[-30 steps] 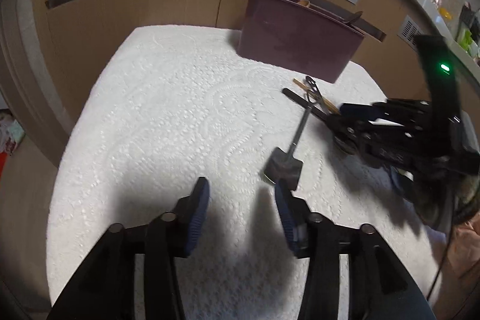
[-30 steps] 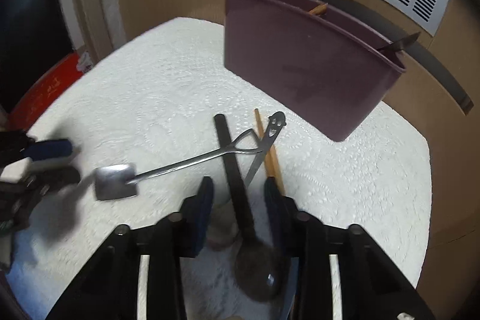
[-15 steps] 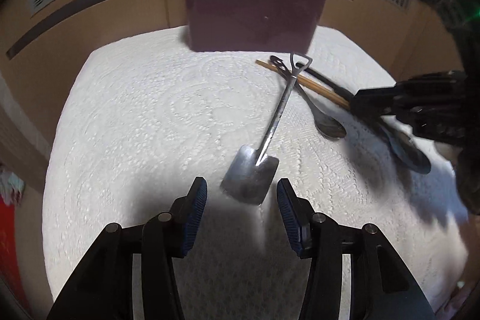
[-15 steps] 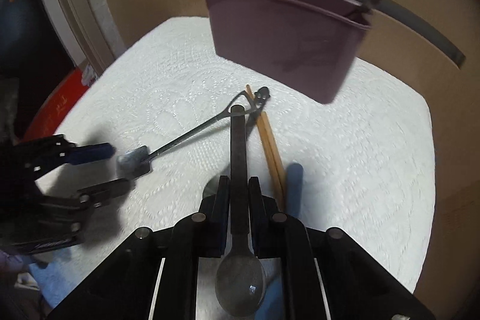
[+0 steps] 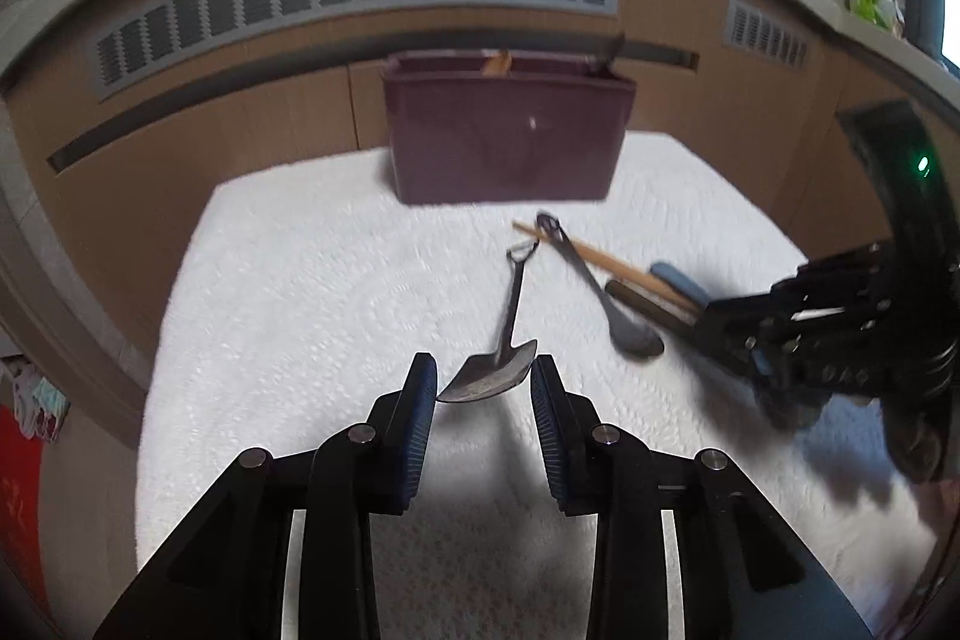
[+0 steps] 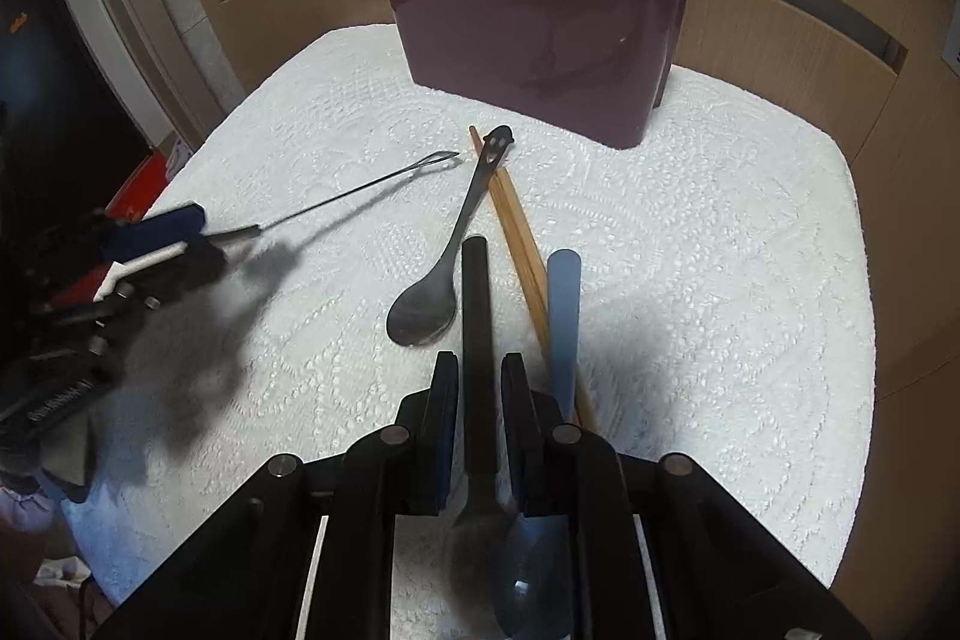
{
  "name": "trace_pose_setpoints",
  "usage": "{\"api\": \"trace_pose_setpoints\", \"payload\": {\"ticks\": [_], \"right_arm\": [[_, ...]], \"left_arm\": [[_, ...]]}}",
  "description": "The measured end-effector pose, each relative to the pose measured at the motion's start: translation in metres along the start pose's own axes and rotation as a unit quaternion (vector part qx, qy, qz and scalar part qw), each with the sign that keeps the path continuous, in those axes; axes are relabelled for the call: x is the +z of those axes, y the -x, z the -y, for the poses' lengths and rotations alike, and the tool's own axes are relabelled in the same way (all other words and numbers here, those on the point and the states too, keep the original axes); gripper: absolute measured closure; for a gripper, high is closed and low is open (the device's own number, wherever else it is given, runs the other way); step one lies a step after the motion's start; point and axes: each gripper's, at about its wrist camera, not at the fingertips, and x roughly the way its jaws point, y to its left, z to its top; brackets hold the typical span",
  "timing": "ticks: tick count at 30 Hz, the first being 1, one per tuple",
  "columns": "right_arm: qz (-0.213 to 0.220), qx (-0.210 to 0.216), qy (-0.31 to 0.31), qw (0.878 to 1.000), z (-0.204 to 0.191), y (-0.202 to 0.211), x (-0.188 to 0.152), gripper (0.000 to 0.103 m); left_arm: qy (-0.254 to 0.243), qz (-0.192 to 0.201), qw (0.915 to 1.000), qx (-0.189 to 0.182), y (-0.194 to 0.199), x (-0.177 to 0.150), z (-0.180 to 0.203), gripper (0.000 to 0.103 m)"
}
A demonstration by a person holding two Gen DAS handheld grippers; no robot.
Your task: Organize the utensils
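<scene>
In the left wrist view the left claw [image 5: 483, 388] has just been closing and now pinches the blade of the shovel-shaped spoon [image 5: 497, 376], its blue pads pressing the blade's two edges; the thin handle runs toward twelve o'clock and its loop end sits over the white textured cloth [image 5: 300, 292]. At one o'clock lie the metal spoon [image 5: 600, 301] and the wooden chopsticks [image 5: 606, 263], crossing near their far ends. The maroon utensil holder [image 5: 507, 133] stands at twelve o'clock on the far edge of the cloth, with two handles poking above its rim. At three o'clock the right claw [image 5: 708, 322] is closed on a dark handle. In the right wrist view the right claw [image 6: 480, 388] has its jaws pressed on the black spoon [image 6: 477, 316], handle pointing to twelve o'clock, bowl low between the fingers. Just beside it at one o'clock lies the light blue spoon [image 6: 563, 316], on the chopsticks. The left claw [image 6: 174, 235] is at nine o'clock.
</scene>
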Motion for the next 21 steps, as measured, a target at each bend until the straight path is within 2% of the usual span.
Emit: {"api": "trace_pose_setpoints", "payload": {"ticks": [3,7,9,10,11,13,14,16,21], "right_arm": [[0.000,-0.002,0.011,1.000,-0.005,-0.005,0.007,0.085],[-0.013,-0.026,0.021,0.999,-0.007,-0.020,0.012,0.078],[-0.015,-0.032,0.023,0.999,-0.006,-0.025,0.012,0.079],[-0.011,-0.035,0.025,0.999,-0.007,-0.024,0.011,0.082],[-0.008,-0.041,0.031,0.999,-0.009,-0.023,0.011,0.096],[0.000,-0.050,0.035,0.998,-0.013,-0.018,0.011,0.098],[0.007,-0.049,0.032,0.998,-0.013,-0.013,0.011,0.099],[0.025,-0.041,0.019,0.999,-0.010,0.002,0.013,0.099],[0.066,-0.025,-0.001,0.997,-0.003,0.034,0.020,0.099]], "left_arm": [[0.003,0.008,1.0000,0.000,0.002,0.007,-0.003,0.071],[0.013,0.009,0.9999,-0.005,0.000,0.011,-0.006,0.071],[0.021,0.010,0.9997,-0.006,-0.001,0.010,-0.007,0.071],[0.024,0.010,0.9997,-0.005,-0.001,0.009,-0.008,0.071],[0.029,0.011,0.9995,-0.005,-0.002,0.010,-0.009,0.071],[0.040,0.015,0.9990,-0.006,-0.001,0.011,-0.012,0.072],[0.044,0.017,0.9989,-0.006,0.001,0.012,-0.013,0.075],[0.050,0.028,0.9983,-0.001,0.008,0.014,-0.013,0.093],[0.050,0.053,0.9973,0.003,0.020,0.027,-0.014,0.095]]}}
